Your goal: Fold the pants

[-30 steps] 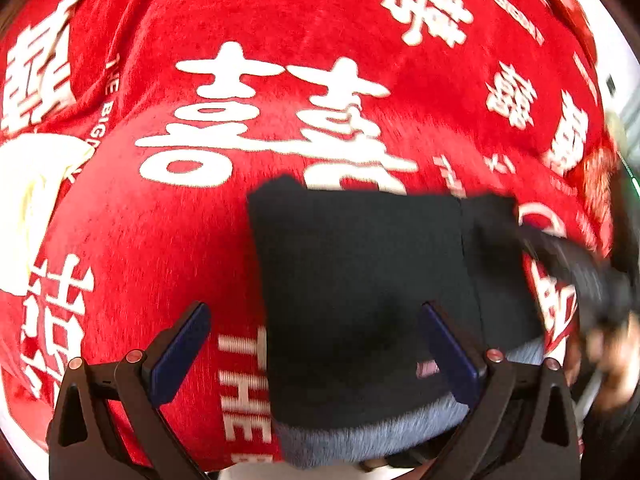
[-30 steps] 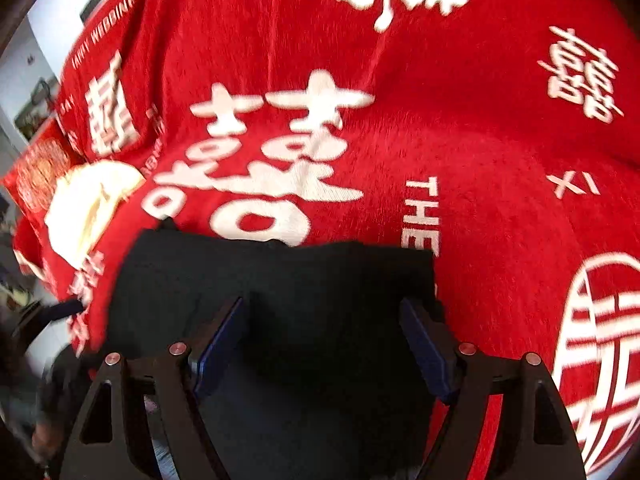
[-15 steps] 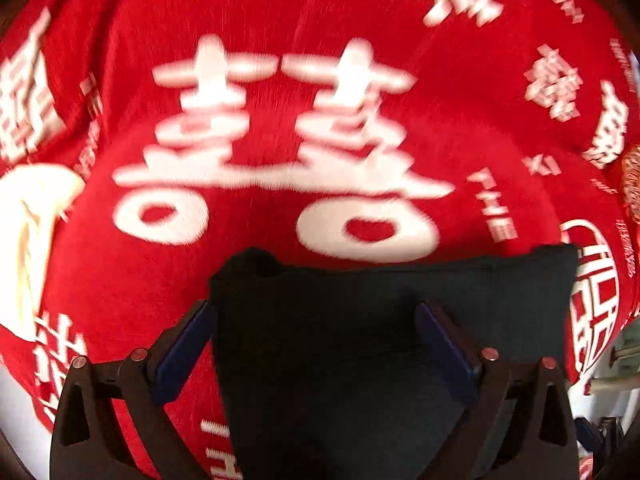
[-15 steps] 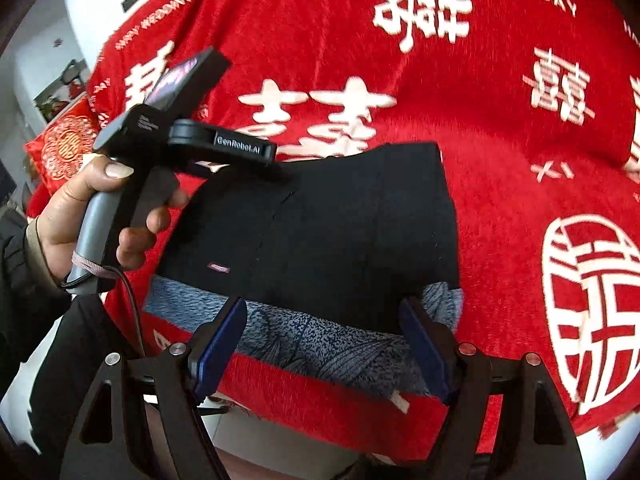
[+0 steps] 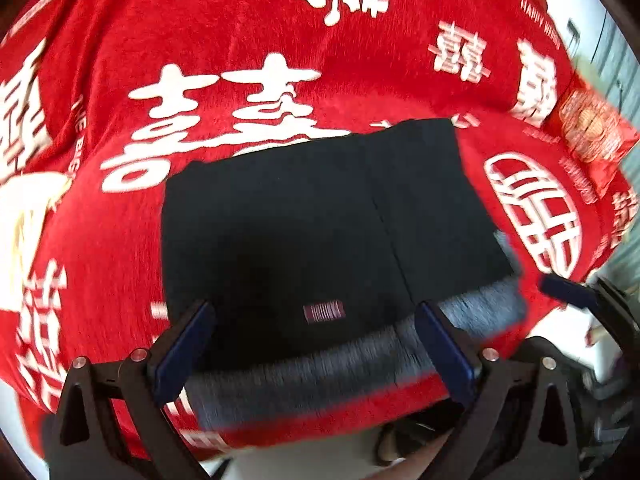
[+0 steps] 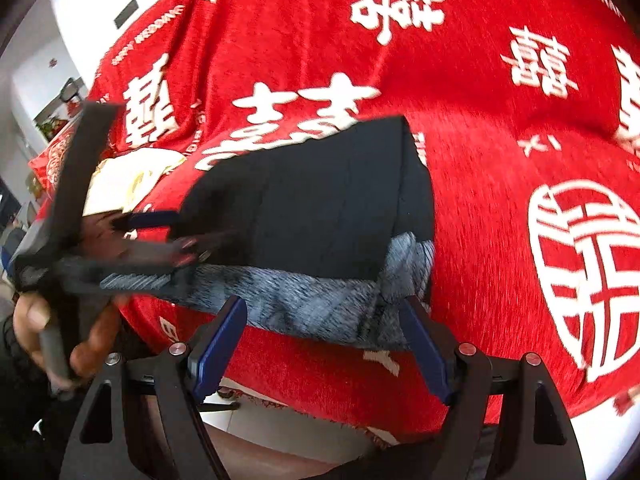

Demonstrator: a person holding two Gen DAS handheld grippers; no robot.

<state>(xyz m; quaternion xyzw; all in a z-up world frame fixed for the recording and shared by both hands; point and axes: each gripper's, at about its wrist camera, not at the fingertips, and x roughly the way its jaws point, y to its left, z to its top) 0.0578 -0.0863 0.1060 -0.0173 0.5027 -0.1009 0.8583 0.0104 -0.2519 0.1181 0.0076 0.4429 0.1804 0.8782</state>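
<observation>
The black pants (image 5: 320,240) lie folded near the red blanket's (image 5: 240,20) front edge, both grippers (image 5: 316,352) (image 6: 324,344) gaping empty; a careless brush could undo the stack.

Red blanket (image 5: 240,40) printed in white with large double-happiness characters, "BIGDAY" along its far edge, "HAPPY WEDDING" near a corner — small striped label (image 5: 324,313) on the black pants (image 5: 300,232), unreadable.
</observation>
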